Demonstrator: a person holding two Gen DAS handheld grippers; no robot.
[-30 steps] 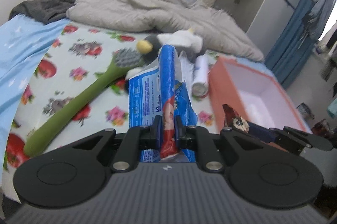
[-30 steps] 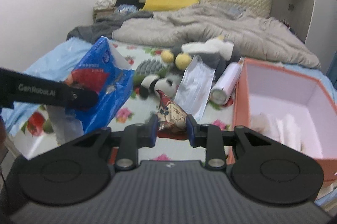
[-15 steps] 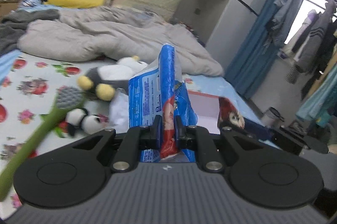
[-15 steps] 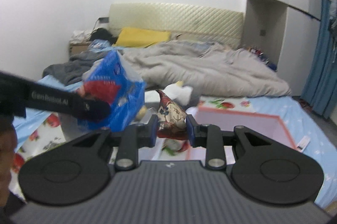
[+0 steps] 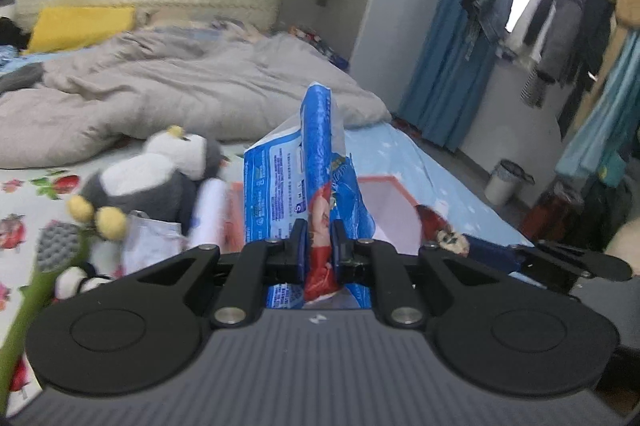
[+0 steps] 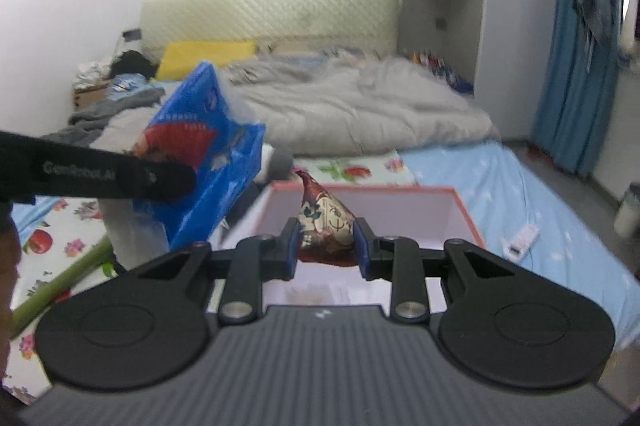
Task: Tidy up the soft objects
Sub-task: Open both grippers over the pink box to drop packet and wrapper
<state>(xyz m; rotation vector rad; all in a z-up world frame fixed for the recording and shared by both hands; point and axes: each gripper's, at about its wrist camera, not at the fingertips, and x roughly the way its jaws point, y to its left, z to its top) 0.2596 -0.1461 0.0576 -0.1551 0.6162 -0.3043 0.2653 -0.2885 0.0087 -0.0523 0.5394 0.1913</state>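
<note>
**Spotter:** Fingers first: your left gripper [image 5: 319, 246] is clenched on the blue plastic pack [image 5: 308, 181], pinching its red-printed edge so the pack stands up in the centre of the left wrist view. Your right gripper [image 6: 325, 246] is clamped on the small patterned pouch [image 6: 326, 218], pads pressing it from both sides.

**Operator:** Where am I relative to the box?

**Spotter:** In the right wrist view the orange-rimmed box [image 6: 466, 214] sits in the middle of the frame, directly behind and below the pouch. Its pale interior looks mostly bare, with something small and light at the bottom that I cannot make out. The blue pack shows at the left centre of that frame, beside the box rather than over it.

**Operator:** So how much is done?

**Spotter:** I'd judge you are mid-task. Both items are lifted and neither is in the box yet. In the left wrist view, at the left of the frame, the penguin plush [image 5: 160, 177], a small panda toy [image 5: 80, 280], a white packet [image 5: 150, 242], a white cylinder [image 5: 210, 214] and the green brush [image 5: 44, 290] lie on the floral sheet [image 5: 28, 185]. Of those, the soft ones look left to collect once you drop these two.
</note>
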